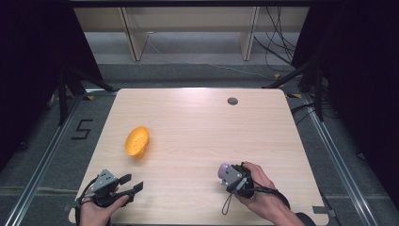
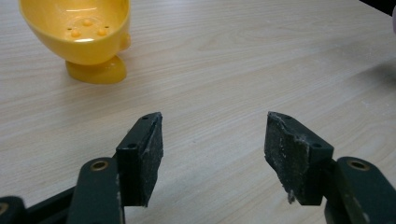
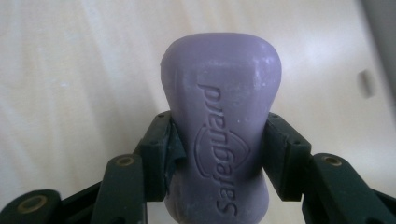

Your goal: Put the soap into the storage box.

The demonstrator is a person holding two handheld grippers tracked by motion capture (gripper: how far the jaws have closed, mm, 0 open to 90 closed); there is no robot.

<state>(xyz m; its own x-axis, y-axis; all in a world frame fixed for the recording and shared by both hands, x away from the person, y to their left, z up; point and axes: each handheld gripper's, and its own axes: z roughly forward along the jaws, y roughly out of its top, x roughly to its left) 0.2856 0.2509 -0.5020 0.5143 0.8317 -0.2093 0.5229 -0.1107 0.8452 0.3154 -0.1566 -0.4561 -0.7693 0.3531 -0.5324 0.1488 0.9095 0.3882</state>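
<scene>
Holding a purple Safeguard soap bar (image 3: pixel 220 126) in my right claw (image 3: pixel 219 154), I have both pads pressed against its waisted middle, near the counter's (image 1: pixel 197 122) front edge, right of centre. In the high view the soap (image 1: pixel 224 168) pokes out past the right claw (image 1: pixel 230 175) toward the left. My left claw (image 2: pixel 214 154) stands open with nothing between its pads, resting near the front left corner.

Soap is slick, and the grip sits on the narrow waist with most of the bar sticking out ahead; I judge a quick swing or a tilt could let it slide forward out of the pads and skid across the counter. Squeezing harder would likely dent it.

The yellow soap dish (image 1: pixel 137 141) stands left of centre, well apart from the soap; its foot and small raised bumps inside show in the left gripper view (image 2: pixel 88 37). It looks light, so a clumsy drop could tip or push it. The left claw (image 1: pixel 123 184) lies just in front of the dish, and nothing else stands between soap and dish. 1 small grey cap (image 1: pixel 232 100) sits near the far edge, out of the way.
</scene>
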